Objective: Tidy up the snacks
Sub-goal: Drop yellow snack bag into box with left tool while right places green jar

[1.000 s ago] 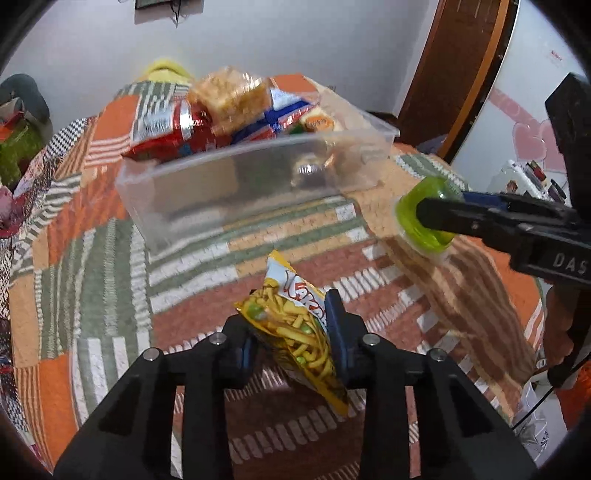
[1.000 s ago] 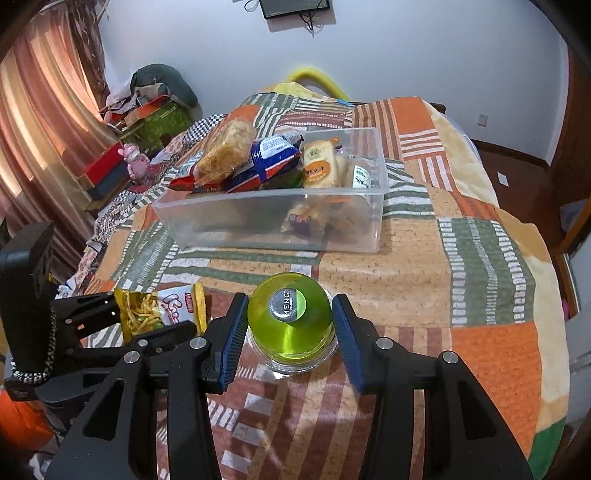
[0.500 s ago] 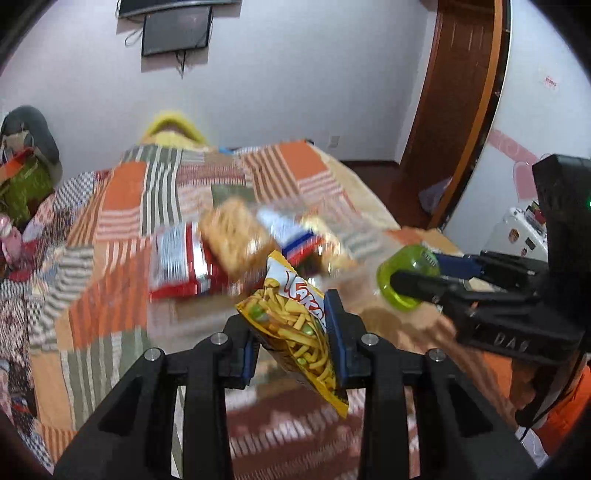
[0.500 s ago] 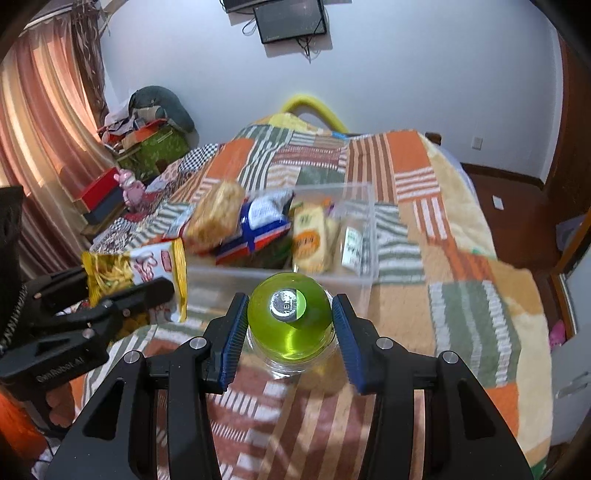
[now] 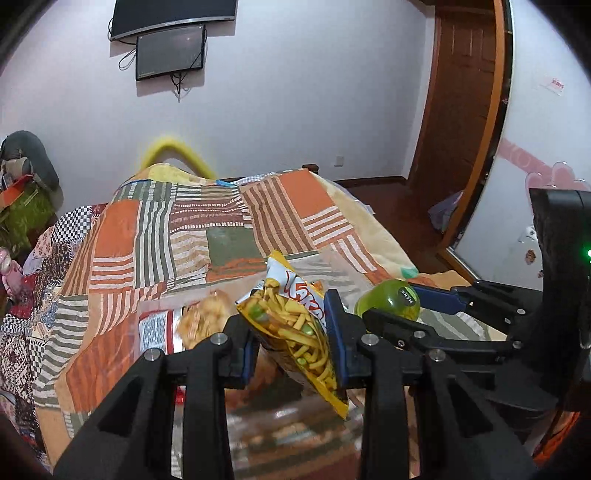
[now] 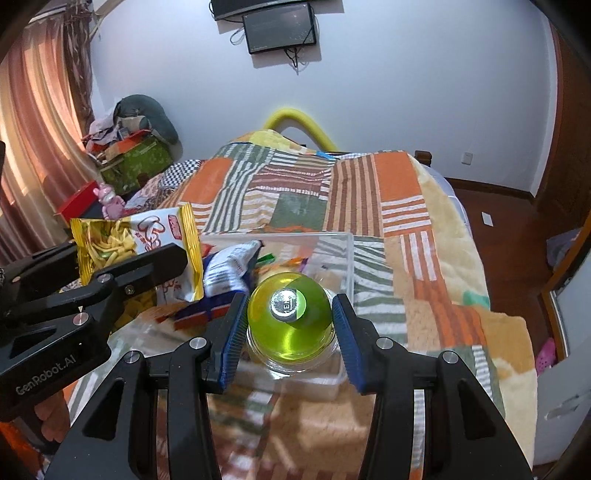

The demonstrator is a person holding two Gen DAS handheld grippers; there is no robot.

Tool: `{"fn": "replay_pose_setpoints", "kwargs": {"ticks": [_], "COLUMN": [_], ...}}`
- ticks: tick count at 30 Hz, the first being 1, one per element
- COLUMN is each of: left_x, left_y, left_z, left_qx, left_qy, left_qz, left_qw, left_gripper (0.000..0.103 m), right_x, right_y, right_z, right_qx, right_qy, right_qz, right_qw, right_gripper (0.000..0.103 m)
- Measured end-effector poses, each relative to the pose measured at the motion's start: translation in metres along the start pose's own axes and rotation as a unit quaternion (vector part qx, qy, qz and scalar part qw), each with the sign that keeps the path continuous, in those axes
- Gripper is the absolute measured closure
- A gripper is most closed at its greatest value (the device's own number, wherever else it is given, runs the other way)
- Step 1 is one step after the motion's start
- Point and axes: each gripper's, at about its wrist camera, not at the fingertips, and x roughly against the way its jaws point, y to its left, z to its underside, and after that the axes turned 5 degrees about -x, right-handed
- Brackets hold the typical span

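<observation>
My left gripper [image 5: 291, 328] is shut on a yellow bag of noodle snacks [image 5: 295, 325], held above the clear plastic bin [image 6: 347, 254] on the bed; the bag also shows in the right wrist view [image 6: 136, 247]. My right gripper [image 6: 290, 325] is shut on a green jelly cup [image 6: 290, 314] with a foil-labelled top, held over the bin's near right part. The cup shows in the left wrist view [image 5: 389, 301] to the right of the bag. The bin holds several snack packs, among them a blue-white pack [image 6: 229, 269] and a red-white pack [image 5: 159, 328].
The bin sits on a patchwork quilt [image 6: 369, 192] covering the bed. A wall with a screen [image 6: 280, 26] lies beyond, a wooden door [image 5: 461, 110] at right, curtains and piled boxes [image 6: 136, 158] at left. The bed edge drops off on the right.
Both grippers have risen and moved forward over the bin with their loads; the bin now lies below and close, and the room's far wall fills the upper view.
</observation>
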Motion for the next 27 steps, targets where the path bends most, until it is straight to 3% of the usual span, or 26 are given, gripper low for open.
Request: {"fn": "replay_pose_setpoints", "kwargs": {"ticks": [11,13,14,15,17,27], "left_x": [-0.049,-0.051,-0.052,-0.051,-0.045,0.017], "left_y": [0.018,0.018,0.018,0.018,0.018,0.018], "left_z": [-0.005,-0.004,-0.003,-0.003,-0.001,-0.006], "left_qx": [0.037,0.037,0.039,0.04,0.041,0.033], "left_qy": [0.036,0.043,0.045,0.046,0.039,-0.01], "left_qz": [0.022,0.028,0.03,0.03,0.028,0.008], "left_qw": [0.9984,0.998,0.9978,0.9977,0.998,0.9994], "left_gripper": [0.07,0.067,0.06,0.051,0.043,0.043], "right_x": [-0.021,-0.02,-0.019,-0.019,-0.016,0.025], "right_y": [-0.01,-0.008,-0.007,-0.007,-0.006,-0.009], "right_z": [-0.007,-0.007,-0.006,-0.006,-0.004,-0.007], "right_qx": [-0.006,0.0,0.004,0.006,0.007,-0.004], "right_qy": [0.024,0.026,0.027,0.03,0.032,-0.001], "right_qz": [-0.002,-0.004,-0.004,-0.007,-0.016,-0.018], "right_qw": [1.0,1.0,1.0,1.0,0.999,1.0], "right_gripper": [0.06,0.059,0.059,0.058,0.057,0.057]}}
